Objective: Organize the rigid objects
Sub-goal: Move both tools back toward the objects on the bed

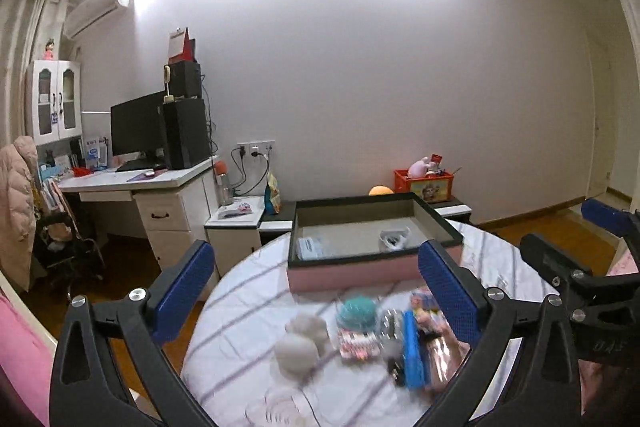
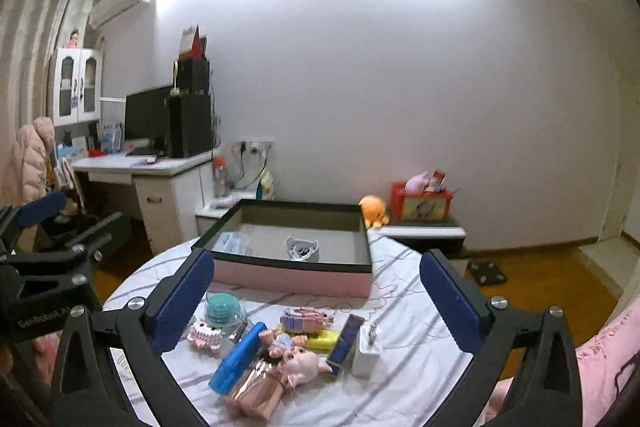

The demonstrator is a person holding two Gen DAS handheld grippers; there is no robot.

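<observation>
both claws stand wide with nothing between their blue, dimpled pads: the left claw [image 1: 320, 291] and the right claw [image 2: 316, 301] hover above a round worktop [image 2: 404, 379] under a white cloth with thin grey stripes. a shallow rectangular box [image 2: 296, 277], pink-sided and dark-rimmed, sits at the far edge. near it lie a blue ribbed case [image 2: 237, 358], a glossy pink doll [image 2: 296, 361], a white boxy charger [image 2: 367, 349] and a teal round tin [image 2: 222, 306].
</observation>
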